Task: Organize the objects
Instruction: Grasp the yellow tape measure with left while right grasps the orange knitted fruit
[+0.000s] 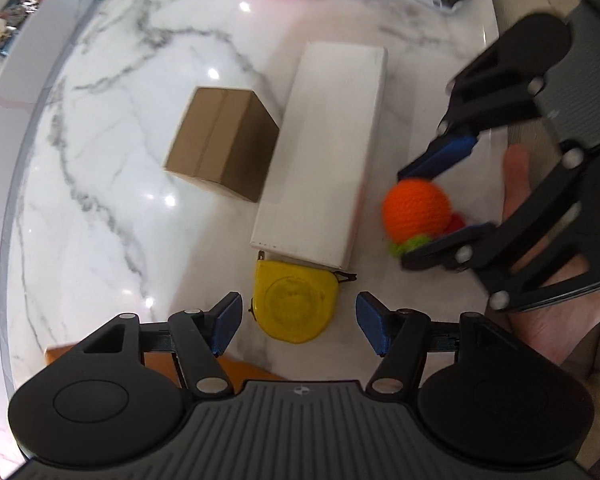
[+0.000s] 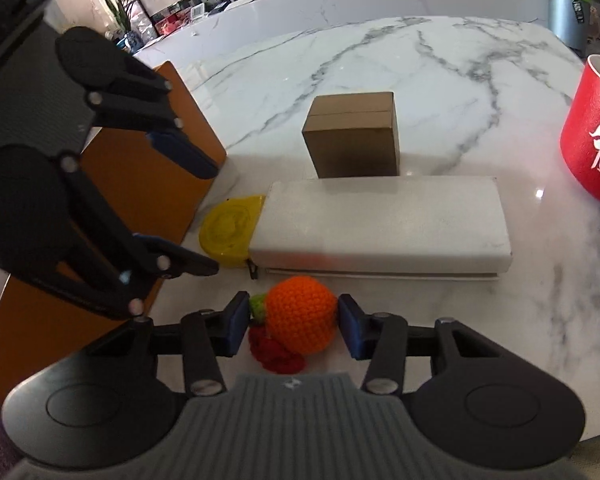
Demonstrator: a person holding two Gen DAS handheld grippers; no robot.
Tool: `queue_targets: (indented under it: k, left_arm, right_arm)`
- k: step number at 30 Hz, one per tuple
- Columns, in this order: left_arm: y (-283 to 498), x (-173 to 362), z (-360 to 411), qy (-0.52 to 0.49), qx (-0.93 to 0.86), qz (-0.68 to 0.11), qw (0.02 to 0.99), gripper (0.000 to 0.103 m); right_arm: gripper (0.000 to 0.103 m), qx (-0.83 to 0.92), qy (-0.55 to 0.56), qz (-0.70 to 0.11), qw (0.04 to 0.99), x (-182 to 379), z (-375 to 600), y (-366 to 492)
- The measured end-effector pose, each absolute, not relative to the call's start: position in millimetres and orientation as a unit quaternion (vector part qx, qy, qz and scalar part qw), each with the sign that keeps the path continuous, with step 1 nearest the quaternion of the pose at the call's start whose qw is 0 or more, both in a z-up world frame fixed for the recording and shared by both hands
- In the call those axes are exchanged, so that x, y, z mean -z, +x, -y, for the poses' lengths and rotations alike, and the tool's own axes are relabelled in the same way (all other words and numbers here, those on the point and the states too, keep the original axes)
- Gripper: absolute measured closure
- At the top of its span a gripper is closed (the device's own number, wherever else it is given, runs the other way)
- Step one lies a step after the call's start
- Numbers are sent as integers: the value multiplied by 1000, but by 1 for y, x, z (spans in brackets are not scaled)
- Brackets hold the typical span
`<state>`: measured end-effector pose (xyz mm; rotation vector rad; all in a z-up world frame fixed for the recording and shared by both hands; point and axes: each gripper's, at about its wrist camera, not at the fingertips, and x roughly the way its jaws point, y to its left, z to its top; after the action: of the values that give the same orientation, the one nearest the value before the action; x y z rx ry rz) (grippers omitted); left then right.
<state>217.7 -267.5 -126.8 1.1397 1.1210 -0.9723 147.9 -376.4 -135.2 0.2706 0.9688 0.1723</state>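
Note:
A yellow tape measure lies on the marble table, against the near end of a long white box. My left gripper points down over it, open, with one blue pad on each side and a gap at both. From the right wrist view the left gripper straddles the tape measure. A crocheted orange with a green leaf and a red piece sits between the fingers of my right gripper. One pad touches the ball. The other stands slightly off, at the leaf.
A brown cardboard box stands behind the white box. At the right there is a red cup. An orange-brown panel rises at the table's left edge. A hand holds the right gripper.

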Motion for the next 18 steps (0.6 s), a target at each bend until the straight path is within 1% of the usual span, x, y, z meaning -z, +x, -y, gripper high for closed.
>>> queue_targets:
  k: [3, 9, 13, 15, 18]
  left_arm:
    - [221, 137, 272, 506, 418, -490, 574, 29]
    - [228, 150, 276, 514, 412, -504, 559, 30]
    - [230, 151, 276, 501, 416, -511, 561, 34]
    - [231, 150, 274, 495, 416, -513, 564, 37]
    - [234, 150, 270, 479, 409, -521, 576, 39]
  right_arm:
    - [53, -86, 117, -466, 873, 135, 377, 145]
    - [52, -102, 134, -473, 865, 140, 383, 145]
    - [47, -109, 137, -477, 861, 139, 384, 143]
    - [48, -110, 140, -477, 861, 139, 385, 143]
    - [52, -110, 140, -474, 862, 140, 386, 142]
